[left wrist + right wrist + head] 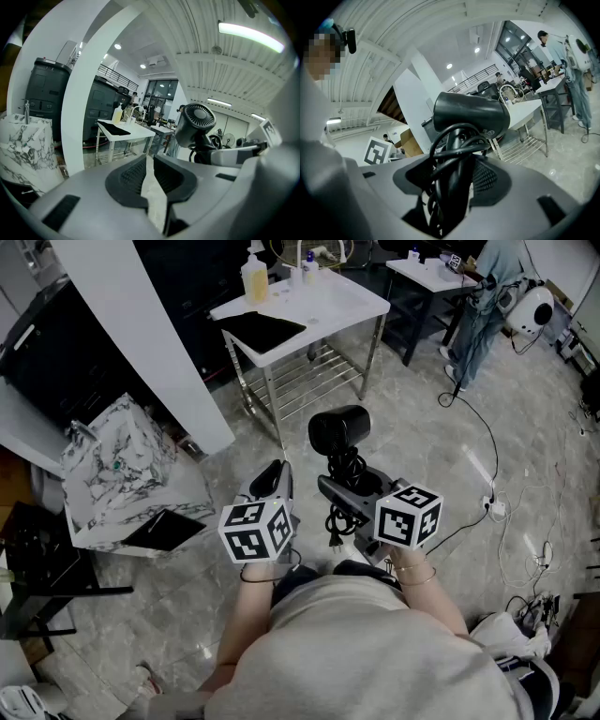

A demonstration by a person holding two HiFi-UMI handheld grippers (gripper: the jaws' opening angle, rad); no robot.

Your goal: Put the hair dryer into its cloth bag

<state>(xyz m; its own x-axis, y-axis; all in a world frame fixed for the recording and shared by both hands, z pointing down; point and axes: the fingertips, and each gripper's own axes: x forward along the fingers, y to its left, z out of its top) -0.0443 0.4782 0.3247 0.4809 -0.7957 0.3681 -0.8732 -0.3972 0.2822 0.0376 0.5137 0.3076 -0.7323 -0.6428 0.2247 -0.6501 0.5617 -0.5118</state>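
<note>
Over marble floor (525,456), hair dryer (339,432) clamped in right hand-held gripper (349,491).

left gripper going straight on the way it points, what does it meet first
Likely the white steel-legged table, around its frame; the grey marbled floor might come first.

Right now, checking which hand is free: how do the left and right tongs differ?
The right tongs stand wide, clamped on the hair dryer; the left tongs are nearly closed. The right tongs are loaded; the left tongs show only floor through their gap. Both point forward, side by side.
</note>
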